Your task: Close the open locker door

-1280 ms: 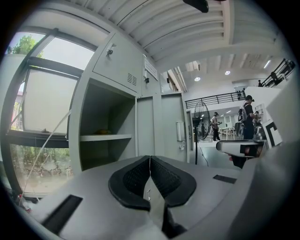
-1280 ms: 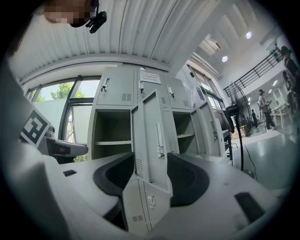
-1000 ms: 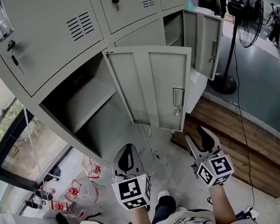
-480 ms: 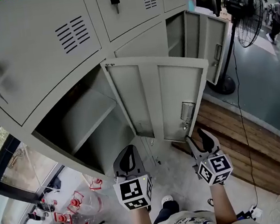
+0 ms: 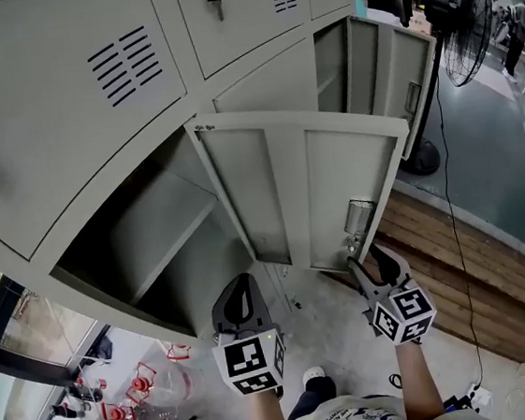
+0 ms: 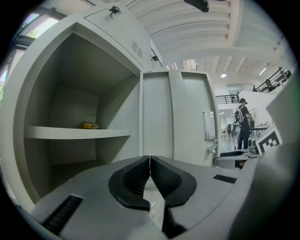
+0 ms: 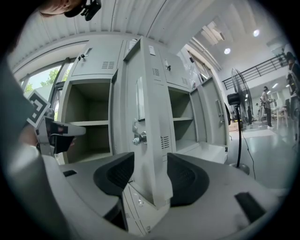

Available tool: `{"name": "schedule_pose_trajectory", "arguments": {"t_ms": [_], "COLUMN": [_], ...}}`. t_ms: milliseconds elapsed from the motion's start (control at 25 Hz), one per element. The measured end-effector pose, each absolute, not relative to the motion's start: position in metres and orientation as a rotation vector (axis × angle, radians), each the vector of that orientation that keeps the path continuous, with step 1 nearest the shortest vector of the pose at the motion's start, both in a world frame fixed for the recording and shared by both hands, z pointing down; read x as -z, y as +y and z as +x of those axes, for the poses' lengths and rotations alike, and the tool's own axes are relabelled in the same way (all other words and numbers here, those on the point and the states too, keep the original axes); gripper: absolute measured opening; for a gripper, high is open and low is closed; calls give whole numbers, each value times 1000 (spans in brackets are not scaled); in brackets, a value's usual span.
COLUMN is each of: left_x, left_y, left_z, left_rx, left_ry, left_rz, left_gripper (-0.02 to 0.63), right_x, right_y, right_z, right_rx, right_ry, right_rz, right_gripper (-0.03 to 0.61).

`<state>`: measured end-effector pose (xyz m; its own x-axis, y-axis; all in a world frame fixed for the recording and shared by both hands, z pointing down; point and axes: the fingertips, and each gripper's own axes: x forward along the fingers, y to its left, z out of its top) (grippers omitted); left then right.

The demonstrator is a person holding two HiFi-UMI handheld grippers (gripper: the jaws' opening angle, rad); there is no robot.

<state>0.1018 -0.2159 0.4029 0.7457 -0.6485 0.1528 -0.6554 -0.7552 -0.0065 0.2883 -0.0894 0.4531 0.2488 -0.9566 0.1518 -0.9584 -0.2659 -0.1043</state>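
Observation:
The open grey locker door [image 5: 321, 188] swings out from an empty compartment with a shelf [image 5: 164, 215]. My right gripper [image 5: 372, 262] is at the door's lower free corner, just under the latch [image 5: 357, 214]. In the right gripper view its jaws stand apart astride the door's edge [image 7: 152, 140], and the right gripper [image 7: 150, 176] is open. My left gripper [image 5: 242, 301] hangs below the compartment, apart from the door. In the left gripper view the left gripper [image 6: 150, 168] is shut on nothing and faces the compartment and the door's inner face [image 6: 180, 117].
A second locker door [image 5: 418, 83] stands open farther right. A standing fan [image 5: 462, 21] and a low wooden platform [image 5: 457, 267] lie to the right. Plastic bottles [image 5: 150, 382] sit on the floor at left. A small yellowish thing [image 6: 88, 125] lies on the shelf.
The lockers have drawn nearer in the head view. My right gripper has come up to the door's lower free corner. The left gripper has barely moved.

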Motion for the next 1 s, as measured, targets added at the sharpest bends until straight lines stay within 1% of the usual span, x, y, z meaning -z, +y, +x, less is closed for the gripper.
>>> {"name": "schedule_pose_trajectory", "arguments": {"t_ms": [200,240,360,440,1000], "left_x": [-407,-408,-410,-410,-402], "left_y": [-219,-219,-219,-218,-188], "left_z": [102,101,100,99,94], "left_rx": [-234,-236,-242,-244,-227], "left_ry": [-1084,-1086,-1094,-1097,-1098], "left_rz": [2882,2880,2873,2871,2881], "left_gripper": [8,8,8,8,8], "right_x": [-458,-458,-458,-458,-457], "right_y": [-98,-99,-98,-95,-75], "right_z": [289,290,291,291,251], "right_rx": [-297,-297,-297,-297,-265], "right_ry": [-1924,-1925,-1922,-1920,-2041], "right_rz": [2451,2453,2469,2468,2314], "right_gripper": [217,172,157,101,94]}}
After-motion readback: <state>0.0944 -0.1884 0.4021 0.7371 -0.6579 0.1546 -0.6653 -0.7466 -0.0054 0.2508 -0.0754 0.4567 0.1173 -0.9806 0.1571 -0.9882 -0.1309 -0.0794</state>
